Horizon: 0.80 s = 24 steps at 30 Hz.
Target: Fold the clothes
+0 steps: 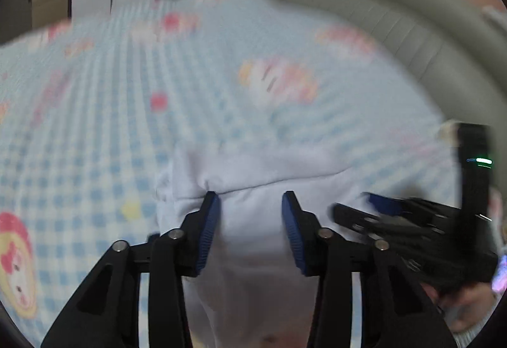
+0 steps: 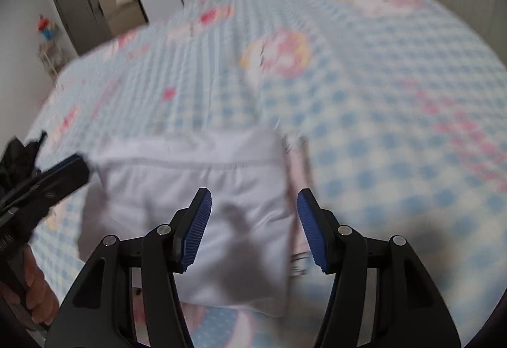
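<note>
The garment was plain pale lilac-white; the bedsheet blue-and-white checked with pink cartoon prints; the tongs' pads blue.

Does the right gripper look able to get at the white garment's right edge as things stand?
Probably yes. The right gripper is open above the white garment on the checked bedsheet, and nothing covers that edge. The left gripper sits at the opposite side. The blur leaves the height unclear.
</note>
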Tool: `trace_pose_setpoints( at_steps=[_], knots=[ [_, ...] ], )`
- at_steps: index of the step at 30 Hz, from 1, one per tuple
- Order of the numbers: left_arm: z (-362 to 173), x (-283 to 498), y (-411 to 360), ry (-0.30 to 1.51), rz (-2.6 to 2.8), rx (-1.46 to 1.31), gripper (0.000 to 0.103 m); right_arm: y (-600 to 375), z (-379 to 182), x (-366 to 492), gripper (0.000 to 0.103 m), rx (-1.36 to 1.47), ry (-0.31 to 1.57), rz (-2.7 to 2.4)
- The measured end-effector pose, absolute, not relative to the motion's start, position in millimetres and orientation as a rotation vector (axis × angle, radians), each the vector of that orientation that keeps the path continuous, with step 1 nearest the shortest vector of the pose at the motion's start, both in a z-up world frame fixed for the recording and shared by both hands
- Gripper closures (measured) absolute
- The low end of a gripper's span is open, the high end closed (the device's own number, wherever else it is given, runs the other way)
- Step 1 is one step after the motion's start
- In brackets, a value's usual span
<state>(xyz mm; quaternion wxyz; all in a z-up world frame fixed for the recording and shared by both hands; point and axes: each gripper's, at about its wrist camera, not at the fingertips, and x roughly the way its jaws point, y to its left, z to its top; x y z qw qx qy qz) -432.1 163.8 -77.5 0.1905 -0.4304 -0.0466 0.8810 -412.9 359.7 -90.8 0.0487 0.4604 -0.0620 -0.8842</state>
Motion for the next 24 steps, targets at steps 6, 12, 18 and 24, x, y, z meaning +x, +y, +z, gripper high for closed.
trace_pose_setpoints(
  at_steps=[6,12,18,24],
  knots=[
    [-48,-428,146,-0.257,2.452,-1.161,0.059,350,-91,-403,0.045,1.482,-0.163,-2.687],
    [2,-393,108,-0.241,2.559,-1.086,0.048,330,-36,-375,0.027,1.369,-0.138,-2.766],
    [51,-347,53,-0.199,2.695,-0.997,0.035,283,25,-338,0.021,1.245,-0.079,-2.791],
    [78,-301,-11,-0.150,2.811,-0.986,0.030,227,53,-292,0.016,1.171,-0.019,-2.771]
  ],
)
